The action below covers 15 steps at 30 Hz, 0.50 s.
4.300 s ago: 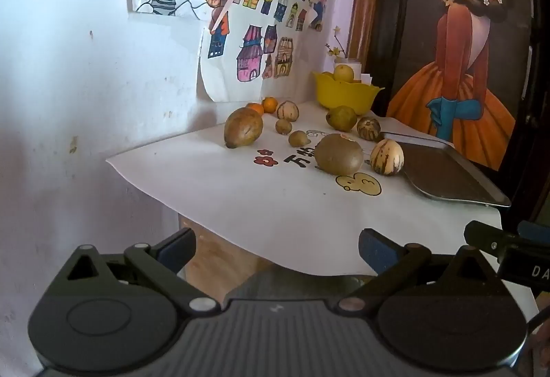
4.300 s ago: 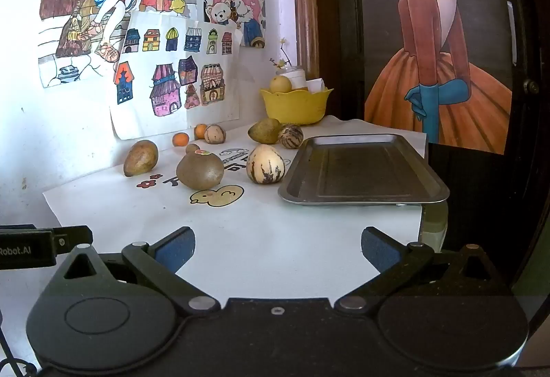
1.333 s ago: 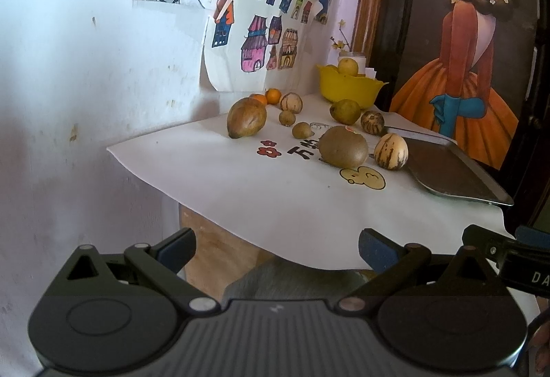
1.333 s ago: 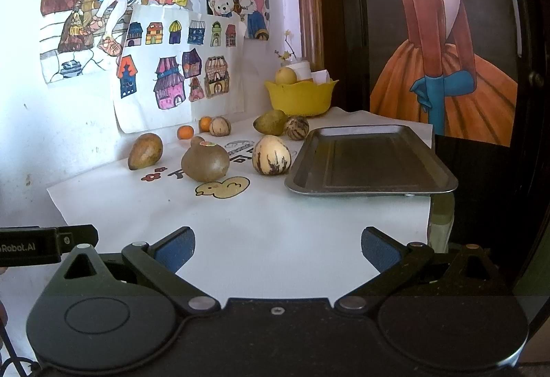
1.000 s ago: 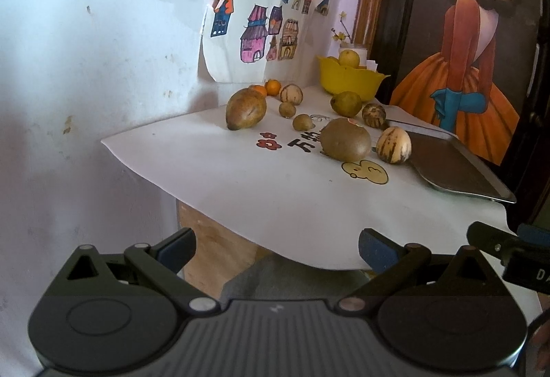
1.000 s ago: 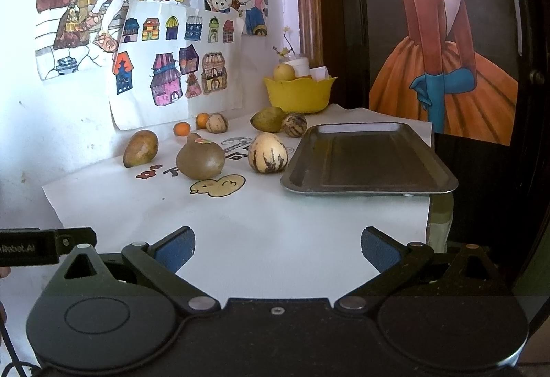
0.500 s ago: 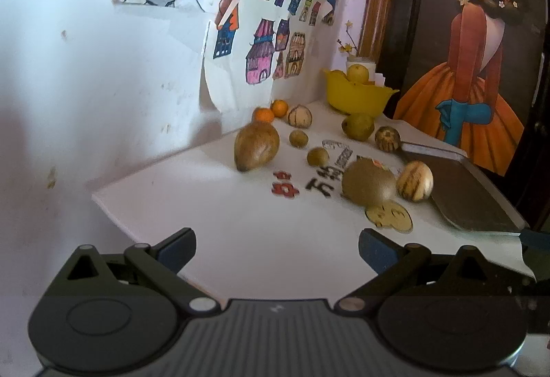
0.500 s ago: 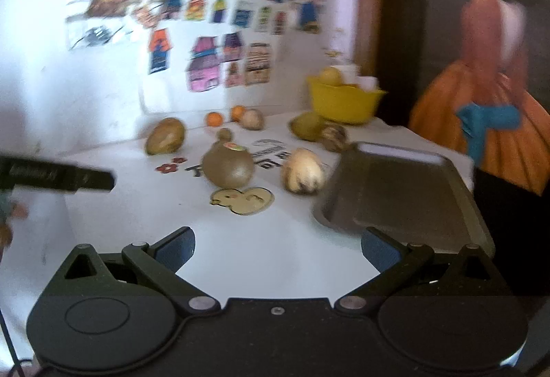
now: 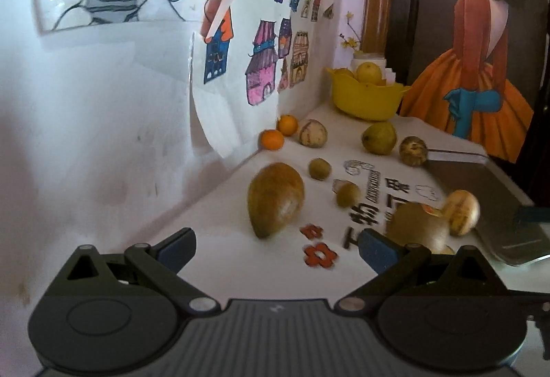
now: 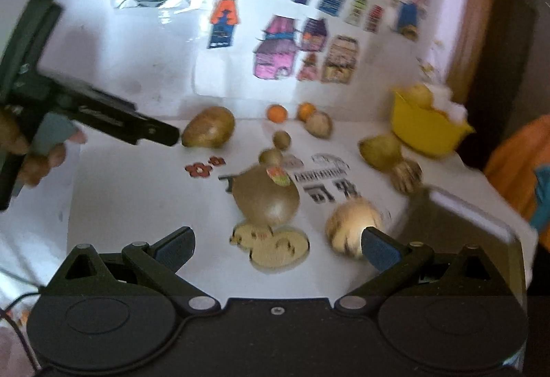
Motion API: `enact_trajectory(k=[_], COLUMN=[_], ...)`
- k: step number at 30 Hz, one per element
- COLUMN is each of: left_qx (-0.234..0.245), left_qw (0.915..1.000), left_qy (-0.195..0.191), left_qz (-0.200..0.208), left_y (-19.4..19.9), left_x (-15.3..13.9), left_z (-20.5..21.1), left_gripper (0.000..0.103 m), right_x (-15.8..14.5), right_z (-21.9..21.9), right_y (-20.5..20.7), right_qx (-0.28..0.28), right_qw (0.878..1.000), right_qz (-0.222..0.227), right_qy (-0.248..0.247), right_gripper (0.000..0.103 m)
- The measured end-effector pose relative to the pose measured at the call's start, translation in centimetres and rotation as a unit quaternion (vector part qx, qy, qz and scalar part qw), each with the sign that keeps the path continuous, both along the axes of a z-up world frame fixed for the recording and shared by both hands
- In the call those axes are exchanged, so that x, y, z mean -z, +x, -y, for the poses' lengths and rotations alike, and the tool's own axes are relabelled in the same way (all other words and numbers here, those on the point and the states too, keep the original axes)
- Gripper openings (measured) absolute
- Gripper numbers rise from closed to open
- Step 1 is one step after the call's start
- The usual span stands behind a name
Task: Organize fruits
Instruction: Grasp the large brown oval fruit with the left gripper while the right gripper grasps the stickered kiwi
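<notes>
Several fruits lie on a white paper sheet (image 9: 220,260). My left gripper (image 9: 276,248) is open, just short of a brown oval fruit (image 9: 275,198). A round brown fruit with a sticker (image 9: 417,229) and a pale striped fruit (image 9: 460,212) lie to its right. In the right wrist view my right gripper (image 10: 276,246) is open and low over the sheet. It faces the round brown fruit (image 10: 266,195), with the pale striped fruit (image 10: 350,225) by its right finger. The metal tray (image 10: 474,229) sits at the right. The right wrist view is blurred.
A yellow bowl (image 9: 367,98) holding fruit stands at the back. Two small oranges (image 9: 271,139), a green fruit (image 9: 378,137) and small brown fruits (image 9: 319,168) lie near the wall. Drawings hang on the wall (image 9: 103,102). A hand (image 10: 34,150) holds the left gripper.
Both grippers have moved forward over the table and closer to the fruits. The right wrist view has swung left, away from the tray. Both stay open.
</notes>
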<state>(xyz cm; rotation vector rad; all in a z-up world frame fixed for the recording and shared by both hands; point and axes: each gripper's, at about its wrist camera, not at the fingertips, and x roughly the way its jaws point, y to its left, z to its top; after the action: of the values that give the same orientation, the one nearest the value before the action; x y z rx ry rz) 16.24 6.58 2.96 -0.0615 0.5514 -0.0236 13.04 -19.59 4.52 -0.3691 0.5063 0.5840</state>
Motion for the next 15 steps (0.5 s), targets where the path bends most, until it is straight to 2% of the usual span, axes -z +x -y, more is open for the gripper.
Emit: enact_trajectory(k=[6, 15], left_qx=[0.014, 0.033], left_qw=[0.9998, 0.9988], left_qy=[0.009, 0.023], left_qz=[-0.01, -0.029], left_y=[3.4, 6.8], left_x=[0.4, 2.1], left_z=[-0.5, -0.1], left_gripper=[0.103, 0.102], right_x=[0.3, 1.0], right_z=[-2.1, -3.7], right_y=[3.2, 6.5], right_qx=[-0.057, -0.086], right_qw=[0.997, 0.995], right_qz=[0.002, -0.028], right_qy=[-0.047, -0.044], right_gripper=[0.102, 0.097])
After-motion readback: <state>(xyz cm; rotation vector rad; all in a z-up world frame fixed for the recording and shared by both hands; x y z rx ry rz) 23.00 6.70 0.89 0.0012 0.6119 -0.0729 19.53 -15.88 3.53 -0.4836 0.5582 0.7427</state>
